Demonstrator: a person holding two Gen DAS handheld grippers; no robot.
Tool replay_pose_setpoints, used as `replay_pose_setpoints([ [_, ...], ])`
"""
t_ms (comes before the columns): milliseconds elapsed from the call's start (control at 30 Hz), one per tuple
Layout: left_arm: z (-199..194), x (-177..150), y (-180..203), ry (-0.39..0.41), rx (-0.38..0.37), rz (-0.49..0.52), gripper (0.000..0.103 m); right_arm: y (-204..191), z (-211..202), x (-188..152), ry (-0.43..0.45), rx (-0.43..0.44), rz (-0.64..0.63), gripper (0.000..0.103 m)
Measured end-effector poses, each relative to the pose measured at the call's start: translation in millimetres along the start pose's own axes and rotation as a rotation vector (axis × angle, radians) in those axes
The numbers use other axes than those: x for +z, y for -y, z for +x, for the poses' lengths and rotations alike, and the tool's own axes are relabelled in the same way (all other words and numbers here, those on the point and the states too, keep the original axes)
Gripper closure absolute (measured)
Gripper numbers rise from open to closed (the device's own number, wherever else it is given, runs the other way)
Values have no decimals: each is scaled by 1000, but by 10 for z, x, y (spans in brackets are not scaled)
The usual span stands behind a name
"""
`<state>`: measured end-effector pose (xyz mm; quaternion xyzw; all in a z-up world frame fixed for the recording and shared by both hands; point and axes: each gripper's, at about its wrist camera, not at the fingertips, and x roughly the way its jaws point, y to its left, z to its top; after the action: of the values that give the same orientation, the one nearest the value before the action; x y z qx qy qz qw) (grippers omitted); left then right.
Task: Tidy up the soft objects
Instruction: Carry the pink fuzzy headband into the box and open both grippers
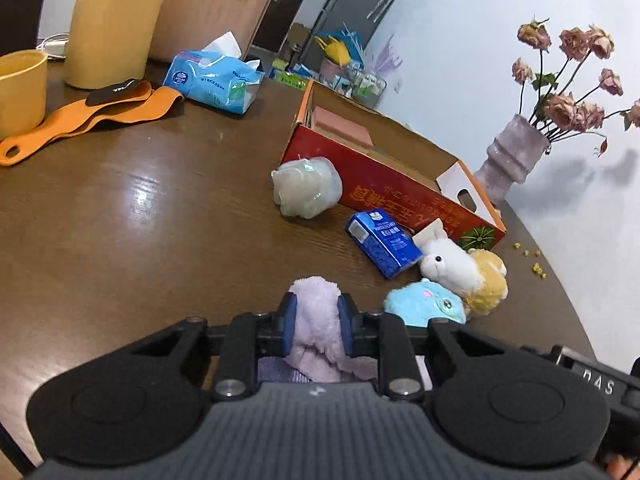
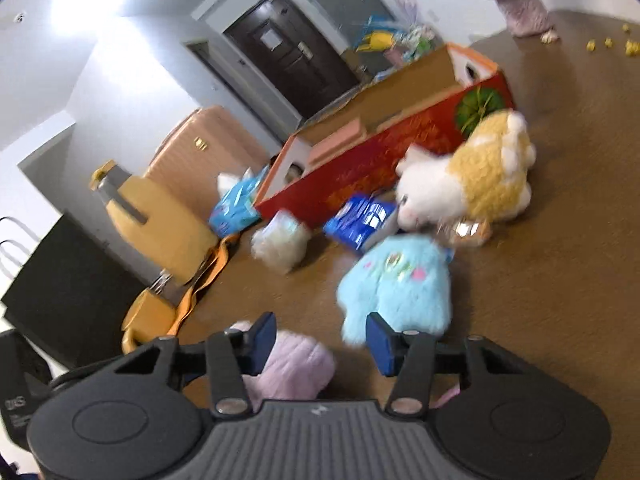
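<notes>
- My left tongs (image 1: 317,322) are pinched on a fluffy lilac plush towel-like bundle (image 1: 320,332); the blue pads (image 1: 289,320) sink into its pile, low over the dark brown wooden worktop (image 1: 140,220).
- My right tongs (image 2: 322,338) stand wide apart with nothing between them, just in front of the fuzzy sky-blue plush toy (image 2: 396,284), which lies on the worktop near me.
- I judge the lilac piece light and limp: it will sag and may slip, so a deep bite across the bunched middle suits it.
- The blue toy looks squashy and rounded; I would take it across its body, not the loose fur.
- Behind it lies a white-and-tan woolly plush animal (image 2: 468,184), touching a stiff blue cardboard packet (image 2: 356,220).
- A pale puffy ball in glossy clear wrap (image 1: 306,188) sits just beside the long red open cardboard box (image 1: 384,192); that film looks slippery.
- The box seems the likely place for the soft things.
</notes>
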<state>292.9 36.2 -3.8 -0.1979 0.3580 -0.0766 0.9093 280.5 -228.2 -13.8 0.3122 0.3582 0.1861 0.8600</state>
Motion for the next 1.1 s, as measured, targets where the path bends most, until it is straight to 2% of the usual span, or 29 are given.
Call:
replay_pose_setpoints([
  [67,2,-67,2,13,15,-25,82,26,79,-47,-35,16,30,53],
  [133,21,-101,-17,8,25,-43,82,16,157,-92,-56,-10,30,56],
  [200,17,-125,-61,4,27,-47,82,-54,194,-135,-51,-36,-18,62],
  [300,6,-162,-91,-14,36,-20,81,-146,255,-202,-64,-48,-89,78],
  [333,-14,-153,-98,-16,33,-9,80,-181,280,-231,-70,-64,-120,80],
  [467,-36,-46,-150,-54,-25,36,76,-270,309,-278,-73,-84,-194,84],
  [567,3,6,-219,-84,-45,26,82,-287,274,-268,-58,-82,-212,88],
  [733,-70,86,-166,-37,-96,35,85,-419,166,-169,6,-82,-288,91],
  [833,-85,322,-69,-2,-153,27,86,-494,117,66,53,-66,-327,92],
  [933,24,751,66,33,-227,16,86,-567,120,528,116,-59,-379,92],
  [1033,416,1258,240,28,-235,35,86,-624,323,1087,163,-88,-442,92],
  [1100,750,1535,353,14,-221,74,86,-612,615,1475,140,-125,-470,92],
])
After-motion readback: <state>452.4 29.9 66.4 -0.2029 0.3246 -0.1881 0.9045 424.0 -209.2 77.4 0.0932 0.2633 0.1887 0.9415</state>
